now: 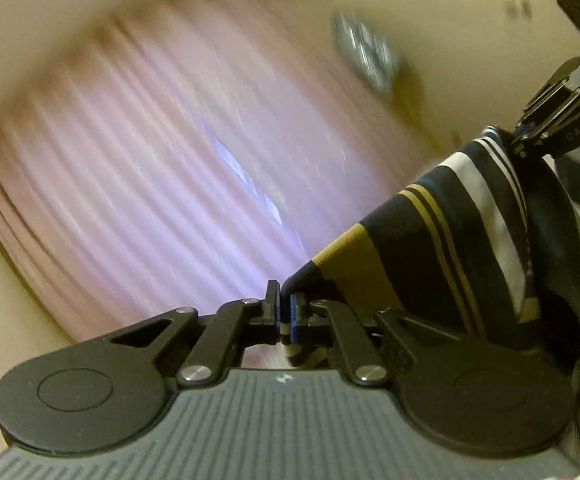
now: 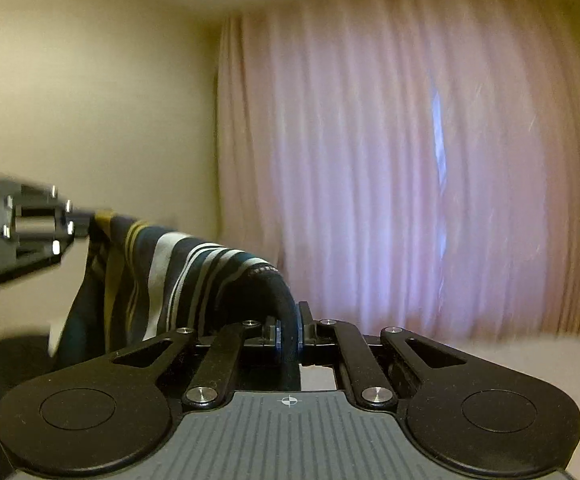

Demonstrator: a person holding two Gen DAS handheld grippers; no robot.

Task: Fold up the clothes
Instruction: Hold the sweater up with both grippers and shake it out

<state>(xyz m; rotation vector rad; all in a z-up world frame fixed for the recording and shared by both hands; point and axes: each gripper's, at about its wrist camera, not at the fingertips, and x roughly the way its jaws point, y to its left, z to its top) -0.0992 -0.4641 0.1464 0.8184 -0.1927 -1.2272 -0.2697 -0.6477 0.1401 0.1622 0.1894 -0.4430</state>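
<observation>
Navy cloth banded in white and mustard, a striped garment (image 1: 450, 248), hangs in the air between the two tongs, stretched from one to the other. The left tongs (image 1: 285, 312) are pinched nearly closed on one edge of it, fabric caught between the pads. The right tongs (image 2: 288, 334) are narrowed onto a dark rolled hem of the same garment (image 2: 193, 276), which arches up out of their grip and runs across to the left tongs (image 2: 77, 222), where it bunches and droops. From the left wrist view the right tongs (image 1: 524, 140) show clamped on the far corner. Behind everything is a pink curtain (image 2: 370, 180), blurred, beside a cream wall (image 2: 89, 100).
</observation>
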